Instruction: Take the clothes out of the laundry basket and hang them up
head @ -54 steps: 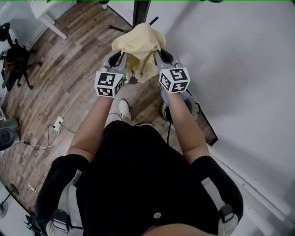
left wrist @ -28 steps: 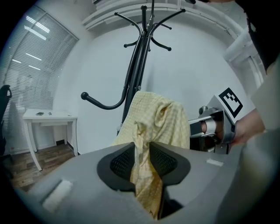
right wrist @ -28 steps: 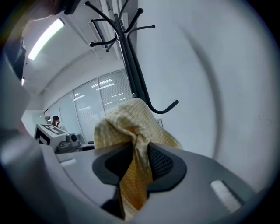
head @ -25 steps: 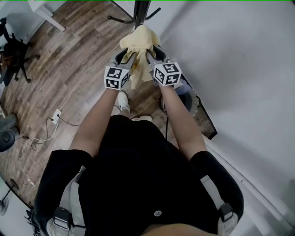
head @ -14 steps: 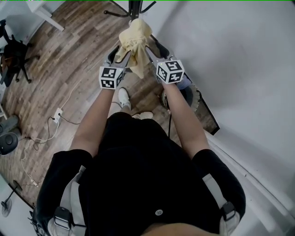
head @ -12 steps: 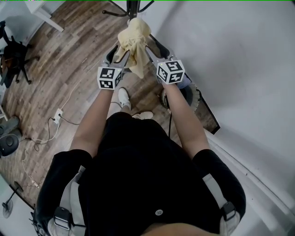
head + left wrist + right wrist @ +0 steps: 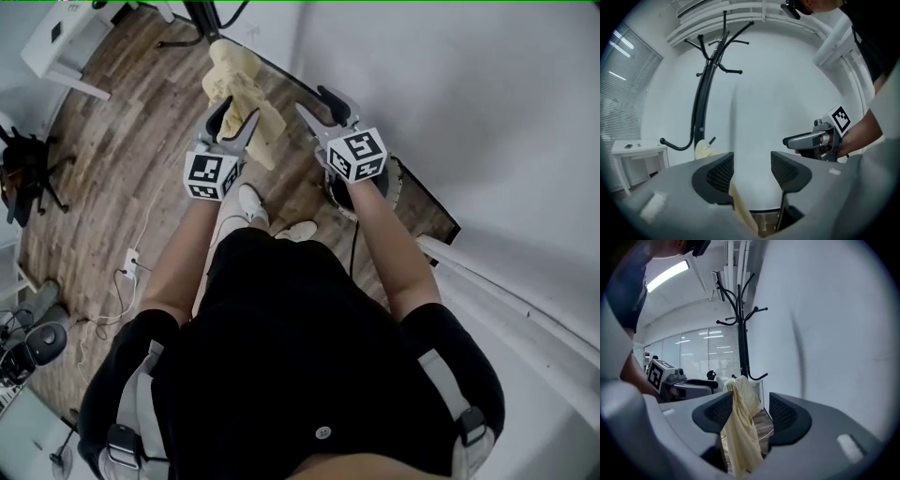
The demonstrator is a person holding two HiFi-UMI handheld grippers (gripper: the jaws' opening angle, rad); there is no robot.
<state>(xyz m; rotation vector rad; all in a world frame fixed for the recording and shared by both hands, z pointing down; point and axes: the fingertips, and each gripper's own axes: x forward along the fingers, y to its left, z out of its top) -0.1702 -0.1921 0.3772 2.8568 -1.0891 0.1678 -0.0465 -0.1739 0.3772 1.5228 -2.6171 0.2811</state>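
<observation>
White wall [image 7: 487, 94] behind, the cloth [image 7: 234, 84] hangs lengthwise off the rack [image 7: 202, 14], just ahead of the left gripper [image 7: 751, 169] and farther from the right gripper [image 7: 319, 105]; both jaws have just been opening, half-wide, gripping nothing.

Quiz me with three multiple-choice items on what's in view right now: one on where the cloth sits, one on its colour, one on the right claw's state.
1. Where on the coat stand does the cloth hang?
A. a top hook
B. a low hook
C. the base

2. What colour is the cloth?
A. pale yellow
B. blue
C. red

3. What state is the right claw in?
A. shut on the cloth
B. shut, empty
C. open, pads pressing nothing

Answers:
1 B: the cloth drapes from the low hook, well under the top of the stand.
2 A: it shows pale yellow in every view.
3 C: its jaws stand apart, having just been opening; the cloth hangs beyond them, ungripped.
</observation>
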